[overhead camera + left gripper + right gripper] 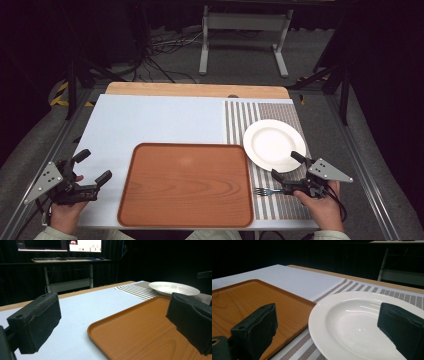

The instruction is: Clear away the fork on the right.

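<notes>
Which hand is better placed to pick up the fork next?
Right. The right tool hovers open over the striped placemat, with the fork lying just beside it. The left tool, also open, sits across the wooden tray, far from the fork.

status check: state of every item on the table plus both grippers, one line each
tray: empty, flat on the pale mat
plate: empty, upright on the striped placemat
fork: lying on the striped placemat beside the tray, tines toward it
striped placemat: flat, at the table's right
left gripper: open, holding nothing
right gripper: open, near the plate's rim, holding nothing
</notes>
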